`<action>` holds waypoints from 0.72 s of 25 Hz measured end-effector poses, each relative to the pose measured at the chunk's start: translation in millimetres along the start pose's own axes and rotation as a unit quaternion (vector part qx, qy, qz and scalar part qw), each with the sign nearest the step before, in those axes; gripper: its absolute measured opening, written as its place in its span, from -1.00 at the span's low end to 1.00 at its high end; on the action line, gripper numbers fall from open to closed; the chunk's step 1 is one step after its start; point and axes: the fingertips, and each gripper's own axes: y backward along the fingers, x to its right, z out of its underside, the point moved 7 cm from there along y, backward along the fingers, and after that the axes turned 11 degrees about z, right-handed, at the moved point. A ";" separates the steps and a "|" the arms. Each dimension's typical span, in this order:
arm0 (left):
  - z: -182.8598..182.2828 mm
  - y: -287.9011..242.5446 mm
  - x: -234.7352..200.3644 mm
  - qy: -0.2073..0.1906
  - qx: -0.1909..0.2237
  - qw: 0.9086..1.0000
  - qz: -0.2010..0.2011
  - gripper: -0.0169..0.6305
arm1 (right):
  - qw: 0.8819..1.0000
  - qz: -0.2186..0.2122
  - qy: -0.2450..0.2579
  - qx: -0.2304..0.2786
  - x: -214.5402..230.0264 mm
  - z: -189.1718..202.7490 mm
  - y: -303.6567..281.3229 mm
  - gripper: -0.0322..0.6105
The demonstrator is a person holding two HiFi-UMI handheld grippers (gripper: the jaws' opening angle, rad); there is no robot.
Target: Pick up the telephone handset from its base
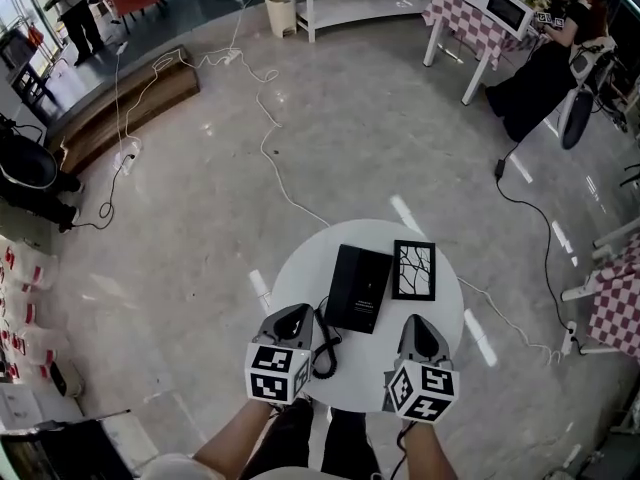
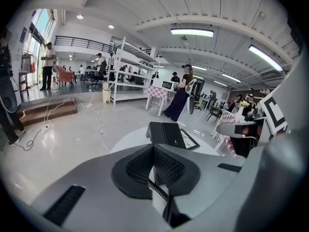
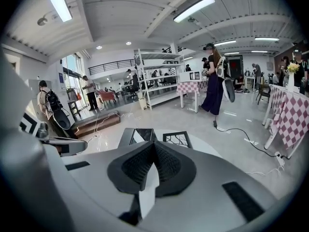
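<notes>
Both sets of jaws are closed all the way, nothing in them. The left gripper (image 1: 296, 314) and right gripper (image 1: 416, 322) hover over the round counter's (image 1: 446, 313) near edge. The telephone handset (image 1: 343, 286) sits on its base (image 1: 375, 290) mid-counter, beside 1 picture frame (image 1: 414, 269).

The left gripper (image 2: 153, 151), a grey plastic body with black ribbed pads, had its jaws pressed together with nothing between them. Beyond their tips a black rectangular telephone (image 2: 165, 133) lay on a round white table (image 2: 129, 140). A black-framed picture of bare branches (image 2: 192, 140) lay just beside the telephone on its right. The grey right gripper (image 2: 234, 129) showed at the right edge, above the table's far side.
</notes>
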 end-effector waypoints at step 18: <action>25.2 -21.9 -7.7 0.024 -0.038 0.999 0.020 -0.89 | 1.000 -0.009 0.005 -0.026 -1.4 22.6 -14.7 -0.83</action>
